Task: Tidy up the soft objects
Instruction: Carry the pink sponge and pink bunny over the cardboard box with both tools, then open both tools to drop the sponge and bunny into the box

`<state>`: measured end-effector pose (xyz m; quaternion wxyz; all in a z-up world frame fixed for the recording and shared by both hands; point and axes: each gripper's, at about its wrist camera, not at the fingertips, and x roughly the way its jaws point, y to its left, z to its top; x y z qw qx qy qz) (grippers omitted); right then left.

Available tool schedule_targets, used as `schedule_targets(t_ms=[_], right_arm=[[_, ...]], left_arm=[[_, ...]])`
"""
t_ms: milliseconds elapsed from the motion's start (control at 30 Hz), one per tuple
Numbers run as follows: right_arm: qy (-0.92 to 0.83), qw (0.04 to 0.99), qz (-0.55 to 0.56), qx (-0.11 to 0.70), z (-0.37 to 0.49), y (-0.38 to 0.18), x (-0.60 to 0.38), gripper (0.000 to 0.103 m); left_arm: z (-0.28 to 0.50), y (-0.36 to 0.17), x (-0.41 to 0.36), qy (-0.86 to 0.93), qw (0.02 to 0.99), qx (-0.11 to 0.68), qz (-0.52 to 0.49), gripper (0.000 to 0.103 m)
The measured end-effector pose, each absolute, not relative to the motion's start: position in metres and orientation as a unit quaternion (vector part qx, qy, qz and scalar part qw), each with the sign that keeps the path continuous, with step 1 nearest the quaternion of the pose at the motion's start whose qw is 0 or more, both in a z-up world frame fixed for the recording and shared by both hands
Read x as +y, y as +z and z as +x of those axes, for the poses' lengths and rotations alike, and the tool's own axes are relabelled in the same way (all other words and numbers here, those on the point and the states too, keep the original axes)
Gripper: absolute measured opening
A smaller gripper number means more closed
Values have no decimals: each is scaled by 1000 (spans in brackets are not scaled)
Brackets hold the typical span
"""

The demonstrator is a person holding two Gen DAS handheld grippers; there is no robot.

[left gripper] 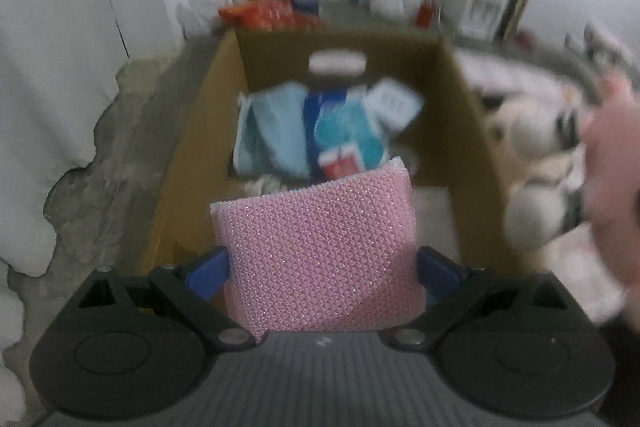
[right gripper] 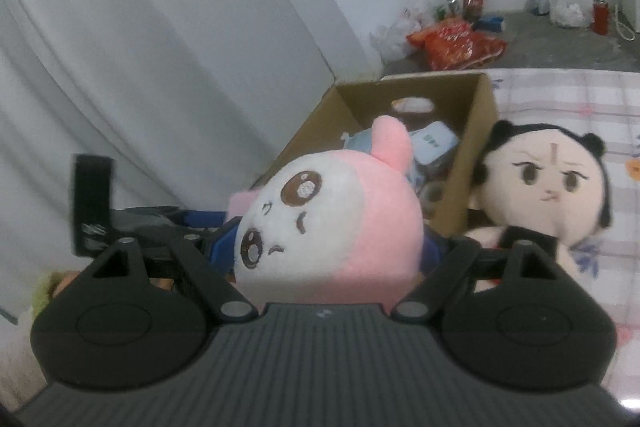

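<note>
Holding pink sponge [left gripper: 316, 251] above open cardboard box [left gripper: 188, 131] rim.

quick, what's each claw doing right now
Left claw: shut on the pink sponge.
Right claw: shut on the pink and white plush.

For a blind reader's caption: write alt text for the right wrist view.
A pink-and-white plush toy is gripped between the right gripper jaws. Behind it stands an open cardboard box holding blue items, and a black-haired doll sits right of the box on a checked cloth.
</note>
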<state>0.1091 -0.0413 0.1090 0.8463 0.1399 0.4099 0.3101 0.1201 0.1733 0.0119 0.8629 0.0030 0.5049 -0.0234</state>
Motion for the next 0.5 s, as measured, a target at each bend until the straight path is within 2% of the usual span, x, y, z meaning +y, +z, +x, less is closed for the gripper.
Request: schedule_targets(t_ms=[233, 500], right_arm=[[320, 834, 131, 431, 125, 104, -3, 84], [319, 828, 134, 441, 135, 94, -9, 85]], left_arm=[[141, -29, 167, -46, 821, 563, 81, 101], [148, -54, 160, -46, 789, 599, 131, 103]])
